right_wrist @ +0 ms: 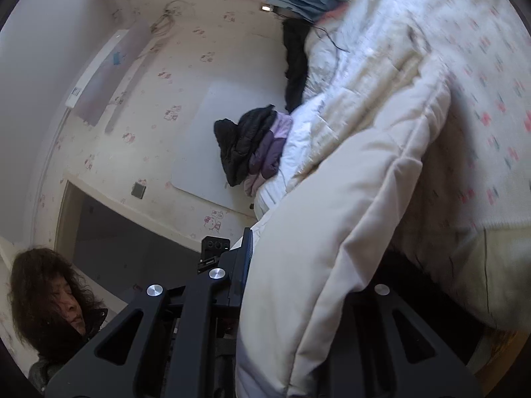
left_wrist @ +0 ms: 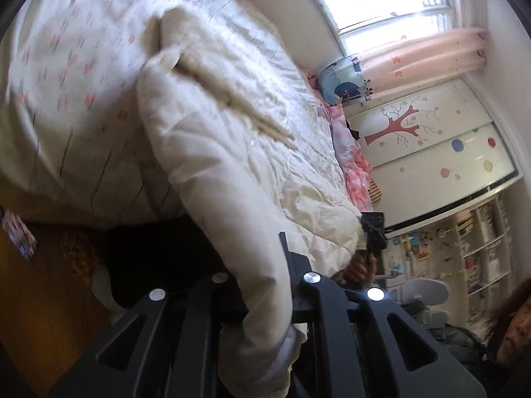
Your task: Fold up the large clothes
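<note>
Left wrist | cream quilted coat (left_wrist: 212, 165) rumpled | left gripper (left_wrist: 265, 265), right gripper (right_wrist: 265, 265) both clamp it

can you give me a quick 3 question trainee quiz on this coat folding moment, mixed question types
1. True or false: the left gripper is shut on the cream padded coat.
2. Which lies on the far side of the bed? A) a pile of dark and purple clothes B) a laptop C) a basket
3. Fill in: the right gripper is shut on the ____.

Key: 1 true. 2 A, the pile of dark and purple clothes. 3 cream padded coat.
</note>
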`<state>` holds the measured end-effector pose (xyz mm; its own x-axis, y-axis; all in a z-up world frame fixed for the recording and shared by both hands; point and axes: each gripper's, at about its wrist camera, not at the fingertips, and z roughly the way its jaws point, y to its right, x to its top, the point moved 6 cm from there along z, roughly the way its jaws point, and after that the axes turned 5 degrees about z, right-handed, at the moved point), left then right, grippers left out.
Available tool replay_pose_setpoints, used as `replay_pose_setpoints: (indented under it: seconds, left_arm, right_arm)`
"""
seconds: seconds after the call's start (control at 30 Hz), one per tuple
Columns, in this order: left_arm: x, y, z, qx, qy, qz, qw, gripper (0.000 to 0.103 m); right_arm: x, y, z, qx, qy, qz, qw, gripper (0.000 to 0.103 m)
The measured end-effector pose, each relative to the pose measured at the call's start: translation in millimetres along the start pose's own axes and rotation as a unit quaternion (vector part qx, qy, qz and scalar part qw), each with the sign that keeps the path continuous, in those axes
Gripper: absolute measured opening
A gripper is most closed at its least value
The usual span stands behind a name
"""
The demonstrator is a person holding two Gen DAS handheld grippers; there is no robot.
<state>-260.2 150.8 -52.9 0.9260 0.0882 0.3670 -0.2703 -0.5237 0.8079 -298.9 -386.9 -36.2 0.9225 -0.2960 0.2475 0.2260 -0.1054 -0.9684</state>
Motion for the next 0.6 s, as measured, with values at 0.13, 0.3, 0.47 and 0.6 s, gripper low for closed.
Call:
replay_pose_setpoints:
  seconds: [0.13, 0.3, 0.47, 0.6]
  left_arm:
    - [-25.2, -27.1, 15.5, -0.027, -0.040, -0.033, 0.9983, 0.019]
    - [-47.6, -48.4, 25.8, -0.031, -0.080, -0.043, 0.9954, 0.078]
    - [-52.6, -55.5, 40.7, -0.034, -0.097, -0.057, 0.9931, 0.082]
    - [-50.4, -55.7, 45.5, -0.045, -0.092, -0.061, 0.9928, 0.082]
  right_arm:
    - [-13.3, 35.2, -3.6, -0.018, -0.017, 0.040, 0.999, 0.020]
    - [-24.9, 64.9, -10.9, -0.024, -0.027, 0.076, 0.996, 0.023]
    - [-29.3, 76.7, -10.0, -0.029, -0.030, 0.086, 0.995, 0.023]
    - [-30.7, 77.9, -9.7, -0.026, -0.029, 0.086, 0.996, 0.023]
